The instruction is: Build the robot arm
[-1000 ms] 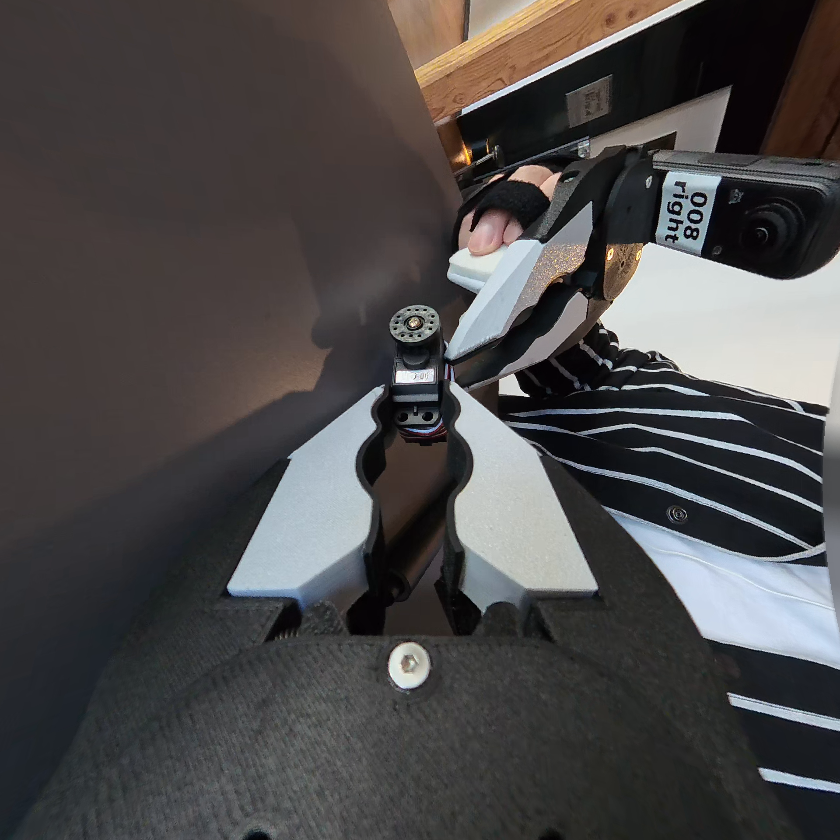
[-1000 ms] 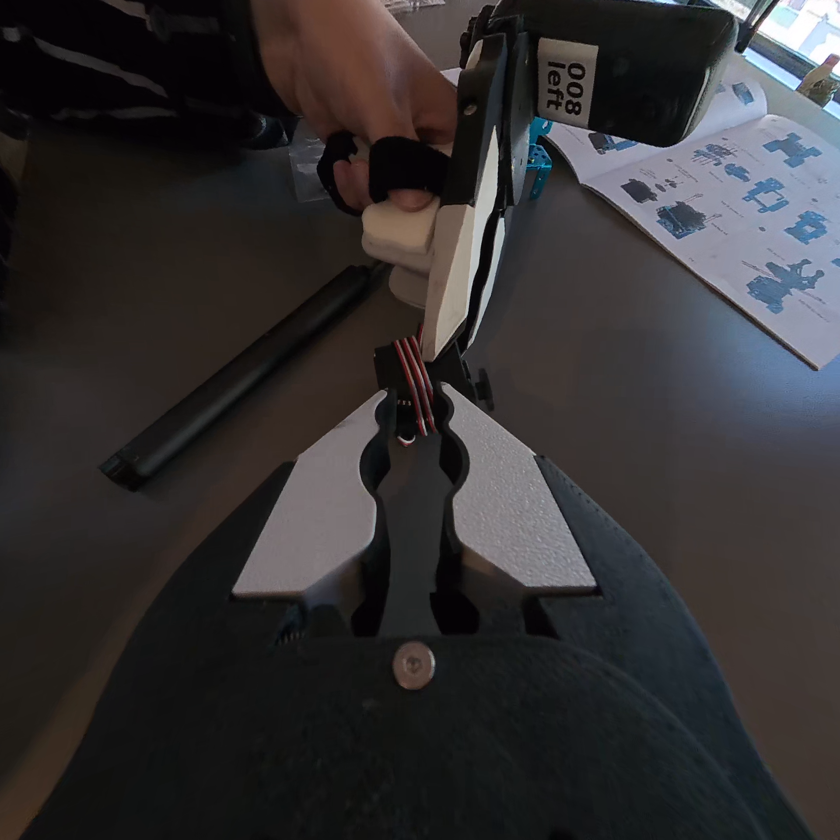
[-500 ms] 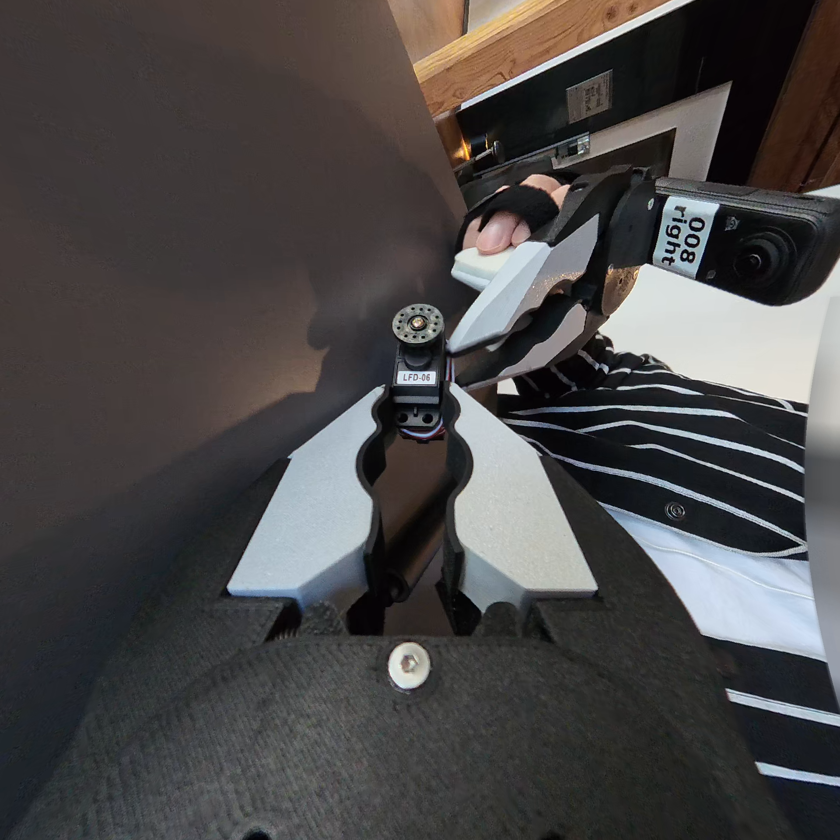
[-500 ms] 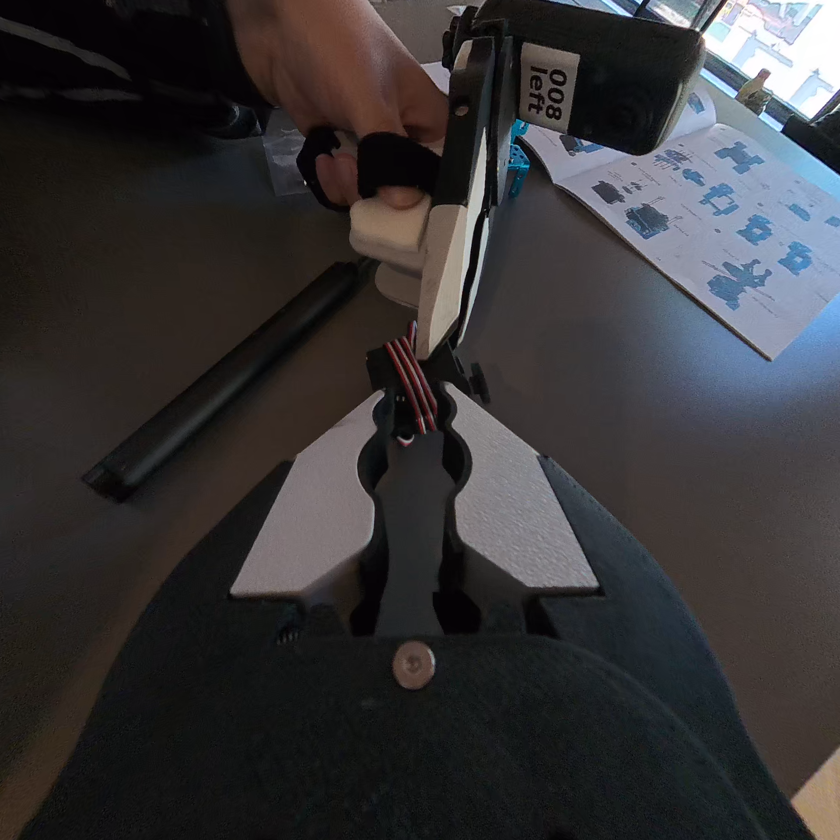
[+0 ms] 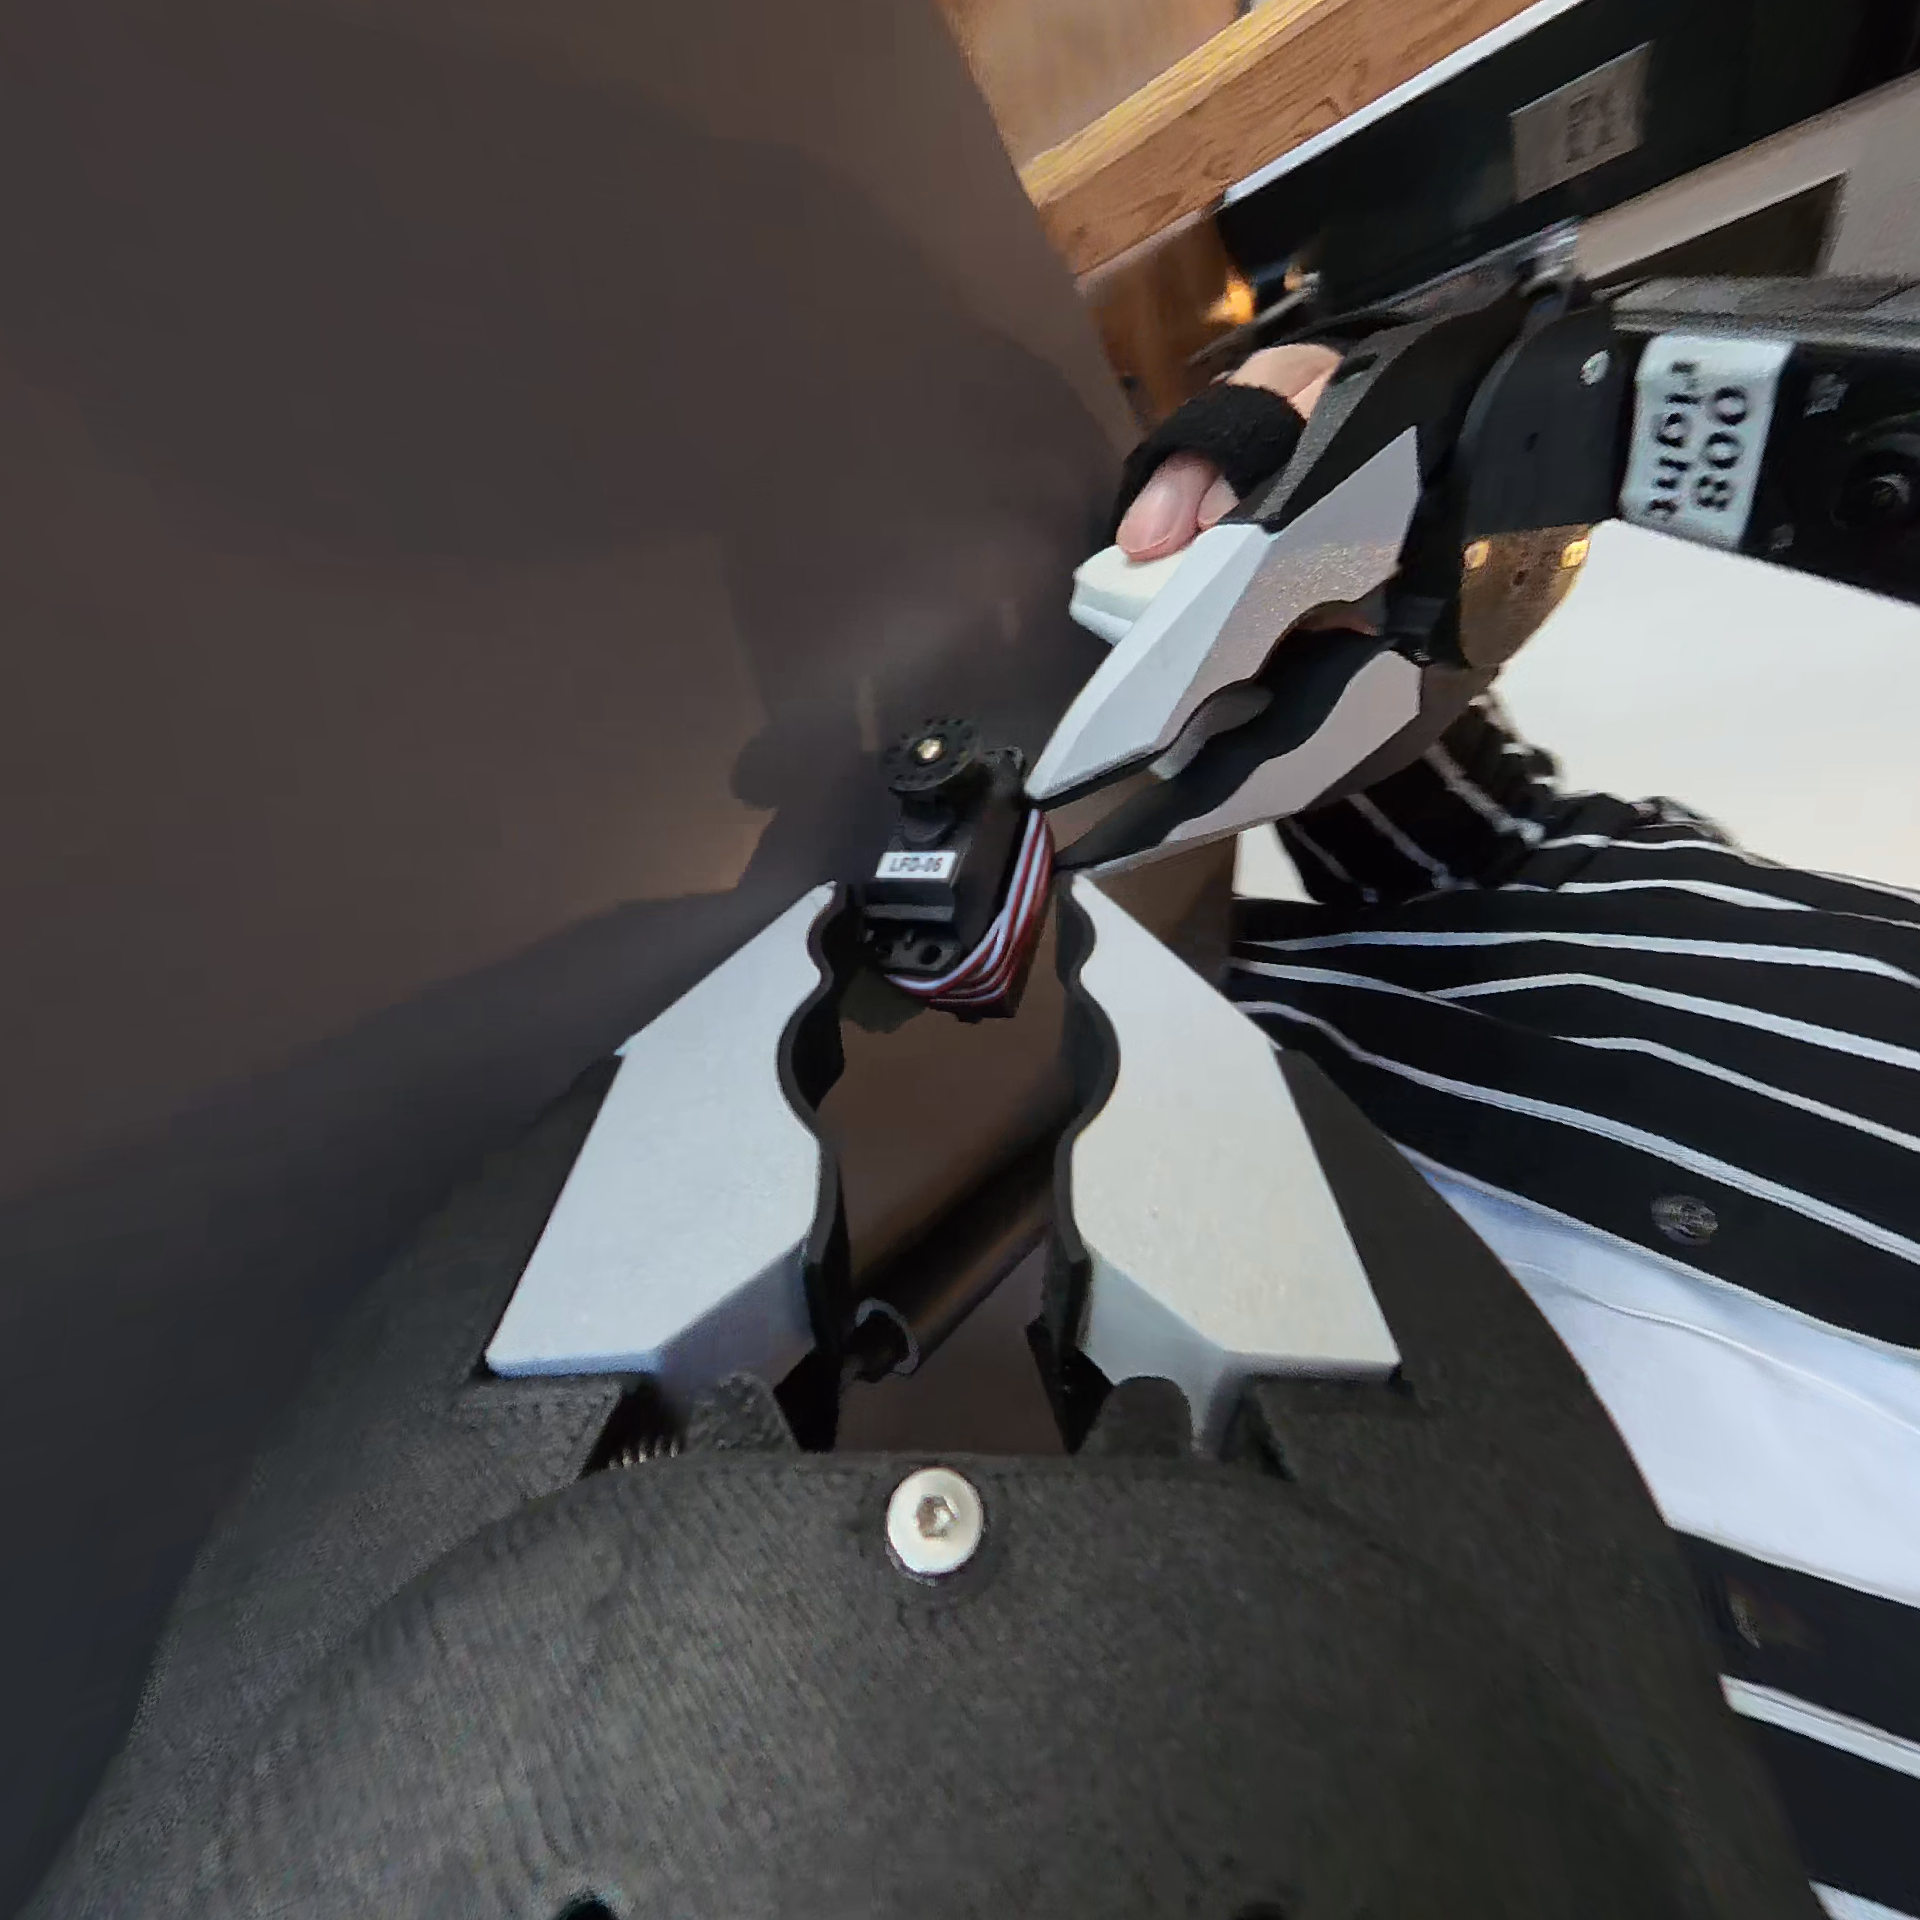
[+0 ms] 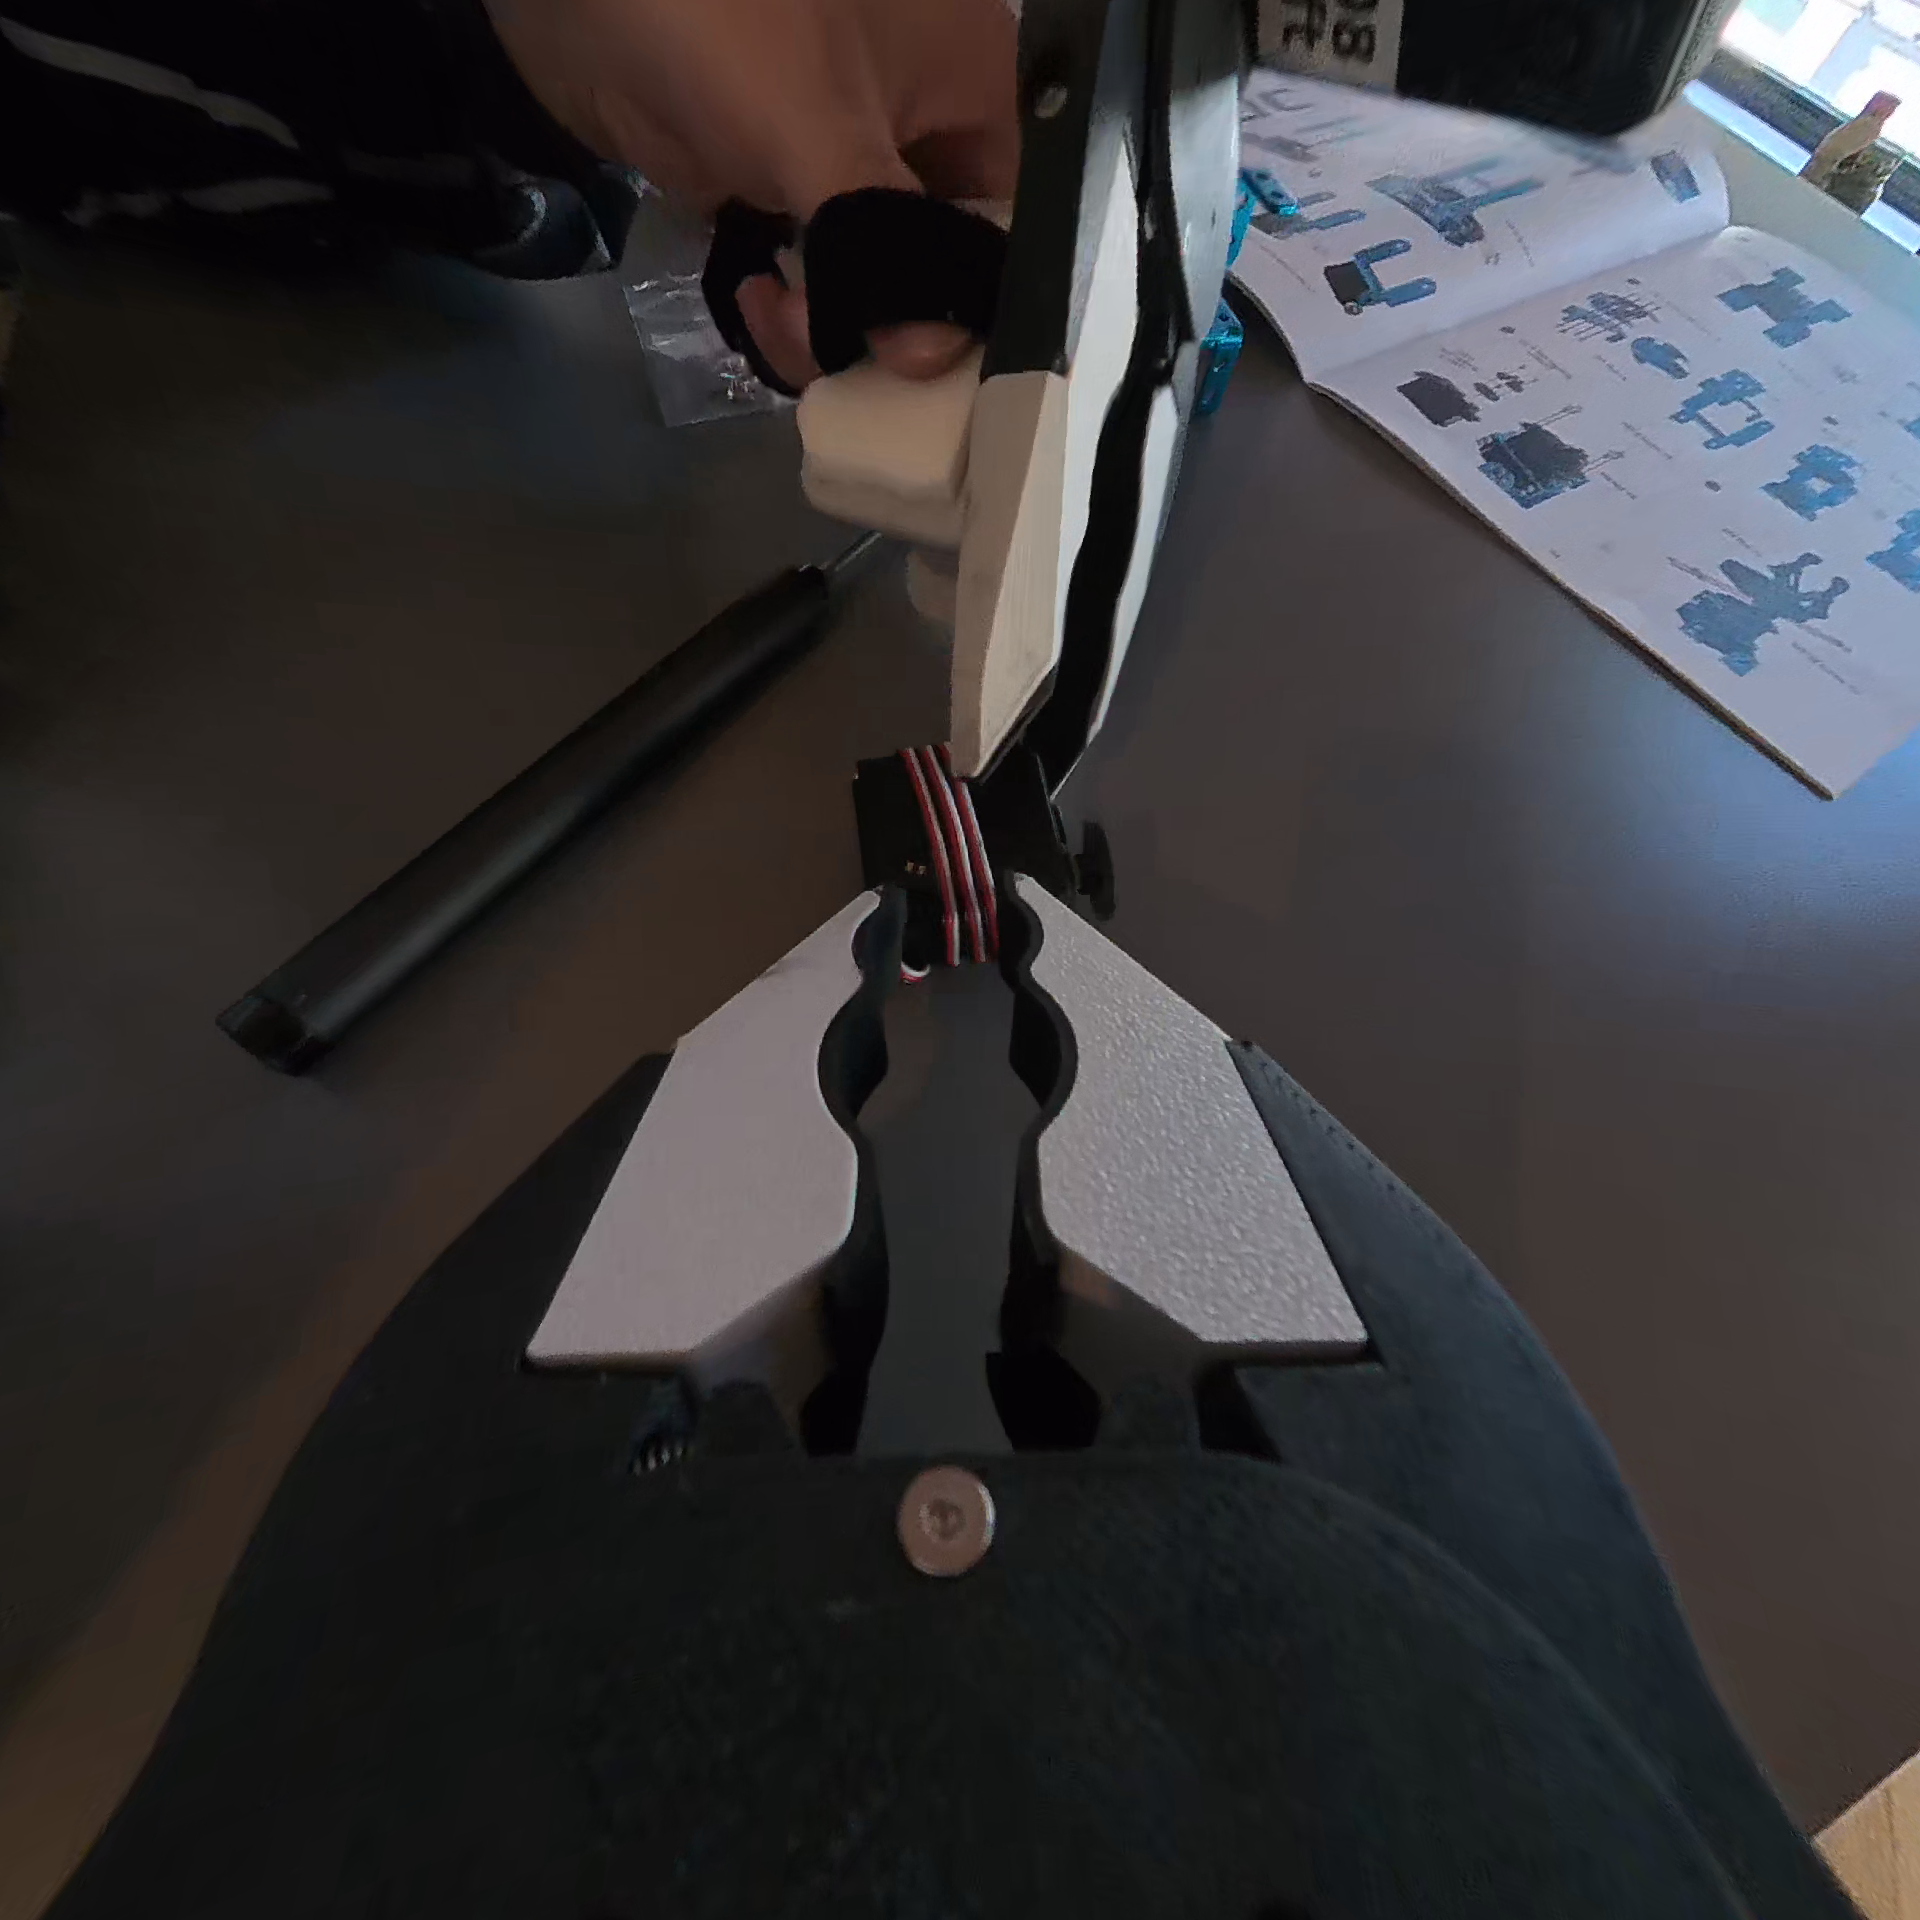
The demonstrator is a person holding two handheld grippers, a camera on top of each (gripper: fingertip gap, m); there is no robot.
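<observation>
A small black servo (image 5: 920, 831) with a round horn and a red, white and black cable wound around it hangs above the dark table. My left gripper (image 5: 951, 899) is open, its silver fingers spread on either side of the servo, which sits tilted between the tips. My right gripper (image 6: 948, 914) is shut on the servo (image 6: 935, 831), pinching it across the cable bundle. In the left wrist view the right gripper (image 5: 1044, 805) reaches in from the upper right. In the right wrist view the left gripper (image 6: 1023, 743) comes down from above.
A black rod (image 6: 520, 821) lies on the dark table (image 6: 1455, 935) to the left. An open booklet (image 6: 1662, 416), a blue metal part (image 6: 1221, 353) and a small clear bag (image 6: 696, 353) lie farther back. A striped sleeve (image 5: 1558, 1039) fills the right of the left wrist view. Left and right tips are no more than a few centimetres apart.
My left gripper's fingers have spread apart and let go of the servo. The servo has tilted and now hangs from the right gripper. Both grippers have moved closer together.
</observation>
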